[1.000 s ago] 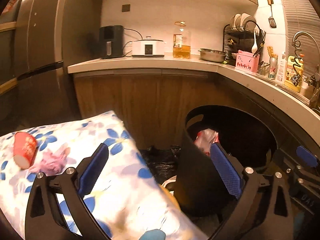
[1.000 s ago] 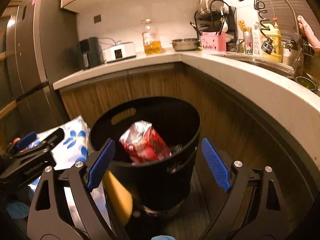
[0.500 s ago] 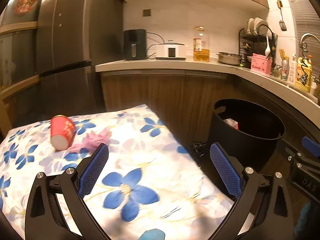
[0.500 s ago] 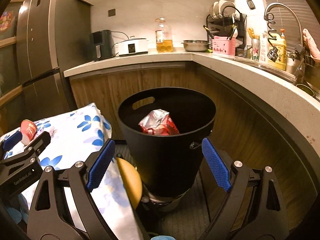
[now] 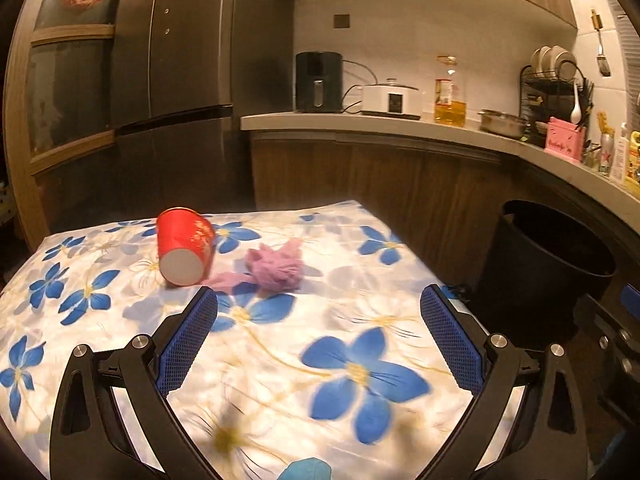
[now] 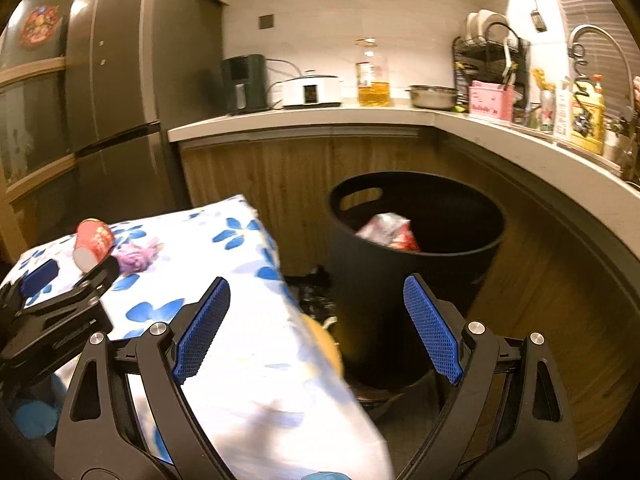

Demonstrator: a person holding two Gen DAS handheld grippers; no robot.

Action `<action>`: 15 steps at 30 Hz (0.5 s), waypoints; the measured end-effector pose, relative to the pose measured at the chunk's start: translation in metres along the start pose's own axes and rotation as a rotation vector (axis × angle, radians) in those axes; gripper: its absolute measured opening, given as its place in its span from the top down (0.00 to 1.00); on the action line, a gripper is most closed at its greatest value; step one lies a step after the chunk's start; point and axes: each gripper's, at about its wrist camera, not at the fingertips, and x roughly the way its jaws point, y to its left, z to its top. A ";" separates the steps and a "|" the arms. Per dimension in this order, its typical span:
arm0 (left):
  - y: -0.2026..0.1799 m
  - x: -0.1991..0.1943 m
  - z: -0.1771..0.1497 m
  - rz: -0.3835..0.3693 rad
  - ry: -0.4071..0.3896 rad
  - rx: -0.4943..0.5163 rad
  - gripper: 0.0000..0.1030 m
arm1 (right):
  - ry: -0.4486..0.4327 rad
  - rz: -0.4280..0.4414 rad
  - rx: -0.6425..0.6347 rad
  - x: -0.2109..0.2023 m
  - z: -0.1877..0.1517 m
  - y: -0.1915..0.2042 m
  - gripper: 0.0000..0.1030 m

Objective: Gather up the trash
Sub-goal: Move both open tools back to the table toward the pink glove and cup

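the red paper cup (image 5: 185, 249) lying on the bench (image 5: 360, 320) looks light and crushable; grip its sidewall gently. the pink wad (image 5: 276, 267) is soft. left gripper (image 5: 318, 332) and right gripper (image 6: 316, 322) both gape wide, empty.

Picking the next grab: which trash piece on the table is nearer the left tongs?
The purple wad, beside the tipped red cup, lies closer to the open left tongs; the cup sits farther back and left.
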 end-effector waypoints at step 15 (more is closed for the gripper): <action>0.012 0.100 0.020 0.013 0.122 0.004 0.14 | 0.010 0.056 -0.028 0.034 0.000 0.039 0.15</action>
